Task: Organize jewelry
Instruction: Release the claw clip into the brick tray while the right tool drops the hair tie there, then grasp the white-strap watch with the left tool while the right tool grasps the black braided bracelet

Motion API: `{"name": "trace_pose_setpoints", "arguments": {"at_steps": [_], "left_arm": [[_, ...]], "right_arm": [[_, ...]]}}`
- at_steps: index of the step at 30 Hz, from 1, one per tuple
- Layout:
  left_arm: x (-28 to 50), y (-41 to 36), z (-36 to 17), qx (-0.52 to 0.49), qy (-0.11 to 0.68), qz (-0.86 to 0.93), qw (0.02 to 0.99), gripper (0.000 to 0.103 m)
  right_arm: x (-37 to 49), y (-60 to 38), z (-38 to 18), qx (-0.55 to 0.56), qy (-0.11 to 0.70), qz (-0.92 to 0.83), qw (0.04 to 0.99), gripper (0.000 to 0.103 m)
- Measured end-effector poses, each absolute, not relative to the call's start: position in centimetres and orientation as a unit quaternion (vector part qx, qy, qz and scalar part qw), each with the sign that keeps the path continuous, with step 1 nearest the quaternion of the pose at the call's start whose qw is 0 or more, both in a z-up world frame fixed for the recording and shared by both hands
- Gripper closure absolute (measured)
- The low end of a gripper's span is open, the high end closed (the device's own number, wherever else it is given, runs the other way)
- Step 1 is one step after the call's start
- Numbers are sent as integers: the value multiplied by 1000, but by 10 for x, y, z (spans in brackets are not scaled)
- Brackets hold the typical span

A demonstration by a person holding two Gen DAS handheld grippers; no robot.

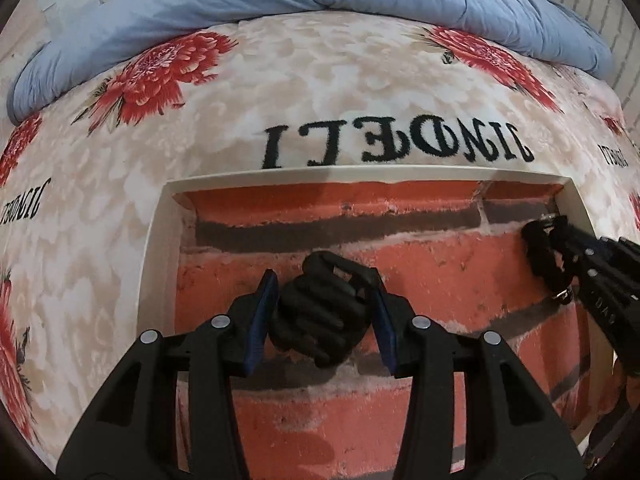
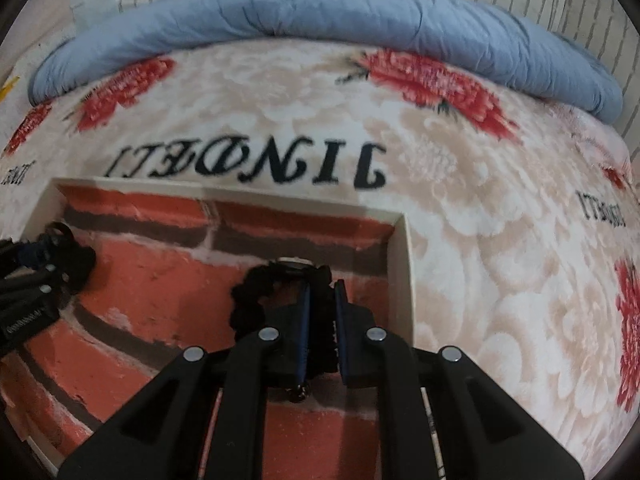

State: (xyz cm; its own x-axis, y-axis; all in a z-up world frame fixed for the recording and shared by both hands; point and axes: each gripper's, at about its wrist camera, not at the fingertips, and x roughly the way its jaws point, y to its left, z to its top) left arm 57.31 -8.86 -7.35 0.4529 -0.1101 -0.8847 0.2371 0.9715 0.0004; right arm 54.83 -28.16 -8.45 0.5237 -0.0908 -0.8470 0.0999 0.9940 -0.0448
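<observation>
Over the tray (image 1: pixel 158 264), left fingers (image 1: pixel 267 296) pinch 1 black band (image 1: pixel 320 316) and right fingers (image 2: pixel 340 312) a watch (image 2: pixel 280 280); either could snag when released.

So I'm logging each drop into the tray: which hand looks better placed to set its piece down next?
Probably left: the left gripper holds its black band over the tray's open middle; the right gripper's braided bracelet hangs close to the tray's side wall.
</observation>
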Motion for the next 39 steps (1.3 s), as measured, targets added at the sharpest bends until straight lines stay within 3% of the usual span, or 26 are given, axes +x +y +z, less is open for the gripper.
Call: {"name": "trace_pose_setpoints", "arguments": {"at_steps": [2,5,9,13,15,17,29,39], "left_arm": [[574,-90,-74,66,513,-103,850,45],[571,-88,-70,64,507,-100,853,37],[556,-82,-47,74,484,-99,867,26],[527,-75,-10,77,449,-100,885,12],[505,-68,5,68,439,-101,890,8],[481,-61,18,61,434,-110,892,5],[327,-20,39,2,419,-113,901,5],[222,-20,-4,-24,437,-107,893,5]], "right_arm": [[548,-282,-86,4,489,-55,871,89],[545,-279,-85,2,494,-50,868,87],[531,-276,-71,9,477,-24,879,44],[505,-271,-48,-15,449,-12,893,41],[481,-274,-32,-14,433,-2,901,24],[452,-280,-18,-22,413,-1,910,18],[282,-331,19,-49,381,-33,923,11],[169,-352,-26,-17,360,-83,929,11]]}}
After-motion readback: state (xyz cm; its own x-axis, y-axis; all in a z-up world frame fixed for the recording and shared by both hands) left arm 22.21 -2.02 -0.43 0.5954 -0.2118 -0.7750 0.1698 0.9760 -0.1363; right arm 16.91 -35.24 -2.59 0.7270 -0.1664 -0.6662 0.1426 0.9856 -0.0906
